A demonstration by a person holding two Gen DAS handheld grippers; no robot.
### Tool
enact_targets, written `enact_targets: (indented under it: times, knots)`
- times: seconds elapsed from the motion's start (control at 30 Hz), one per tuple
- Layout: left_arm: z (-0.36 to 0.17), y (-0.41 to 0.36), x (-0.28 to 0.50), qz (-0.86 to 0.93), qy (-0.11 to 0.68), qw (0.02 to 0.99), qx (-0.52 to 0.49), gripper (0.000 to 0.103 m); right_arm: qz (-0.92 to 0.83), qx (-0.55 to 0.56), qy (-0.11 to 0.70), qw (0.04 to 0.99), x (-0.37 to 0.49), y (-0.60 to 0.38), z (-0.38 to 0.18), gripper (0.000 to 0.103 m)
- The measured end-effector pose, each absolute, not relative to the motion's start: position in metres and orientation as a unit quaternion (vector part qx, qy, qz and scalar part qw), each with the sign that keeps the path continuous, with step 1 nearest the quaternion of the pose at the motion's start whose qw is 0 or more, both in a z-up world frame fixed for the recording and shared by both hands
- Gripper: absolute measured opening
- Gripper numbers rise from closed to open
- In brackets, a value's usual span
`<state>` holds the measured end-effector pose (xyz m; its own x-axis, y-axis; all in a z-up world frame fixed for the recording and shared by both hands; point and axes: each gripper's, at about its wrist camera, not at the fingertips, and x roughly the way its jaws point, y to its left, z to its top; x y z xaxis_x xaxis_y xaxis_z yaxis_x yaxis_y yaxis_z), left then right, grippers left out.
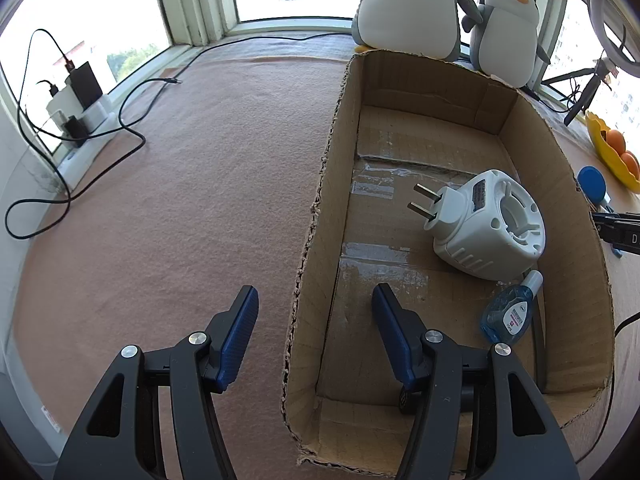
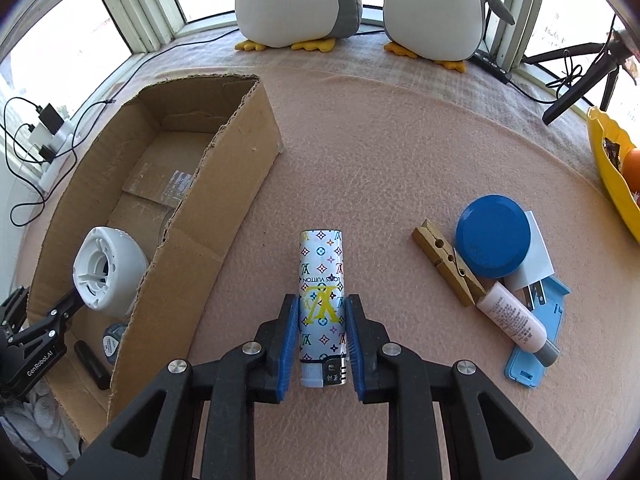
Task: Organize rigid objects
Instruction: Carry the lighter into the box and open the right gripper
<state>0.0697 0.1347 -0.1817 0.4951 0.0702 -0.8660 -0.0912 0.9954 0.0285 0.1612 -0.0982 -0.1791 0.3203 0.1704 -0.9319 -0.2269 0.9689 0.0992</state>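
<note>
The right gripper [image 2: 322, 340] points down at the pink cloth [image 2: 380, 152], its blue pads pressed on both sides of a patterned lighter [image 2: 322, 304], which lies flat on the cloth with its metal head toward the camera. The grip is narrow, closed on the lighter's near half.

To the lighter's left stands an open cardboard box [image 2: 224, 184]. Inside it lie a white plug-in device [image 1: 486, 224], on its side with its two prongs pointing left, a small blue bottle [image 1: 510, 312] just near of it against the right wall, and a short black cylinder [image 2: 92, 364] near the front wall.

The left gripper [image 1: 316, 332] hangs over the box's left wall [image 1: 316, 240], one finger outside and one inside, pads apart with nothing held; its gap sits at the narrow end of its travel.

To the lighter's right, a wooden peg [image 2: 448, 266] lies touching a blue lid [image 2: 494, 236]. A white charger [image 2: 534, 260] sits partly under the lid, a pale tube [image 2: 518, 322] lies across a light-blue holder [image 2: 536, 340].

Two penguin plushes [image 2: 292, 0] stand far back by the window. A yellow bowl [image 2: 612, 168] with oranges sits at far right, a power strip [image 1: 80, 120] with cables at far left.
</note>
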Motion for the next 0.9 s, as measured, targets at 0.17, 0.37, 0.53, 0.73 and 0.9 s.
enact_targets:
  times: [0.17, 0.37, 0.53, 0.73, 0.9]
  knots:
    - [-0.182, 0.134, 0.07, 0.047, 0.5, 0.865, -0.011, 0.059, 0.129, -0.01, 0.55, 0.825, 0.165, -0.096, -0.153, 0.021]
    - [-0.182, 0.134, 0.07, 0.047, 0.5, 0.865, -0.011, 0.059, 0.144, -0.004, 0.529, 0.837, 0.169, -0.082, -0.126, 0.021]
    - [-0.182, 0.132, 0.071, 0.046, 0.5, 0.865, -0.012, 0.059, 0.157, 0.0, 0.516, 0.842, 0.172, -0.067, -0.113, 0.021]
    - [-0.182, 0.132, 0.07, 0.046, 0.499, 0.865, -0.013, 0.059, 0.167, 0.004, 0.509, 0.844, 0.178, -0.049, -0.108, 0.021]
    - [-0.183, 0.131, 0.071, 0.046, 0.499, 0.865, -0.014, 0.059, 0.174, 0.0, 0.506, 0.845, 0.185, -0.035, -0.107, 0.021]
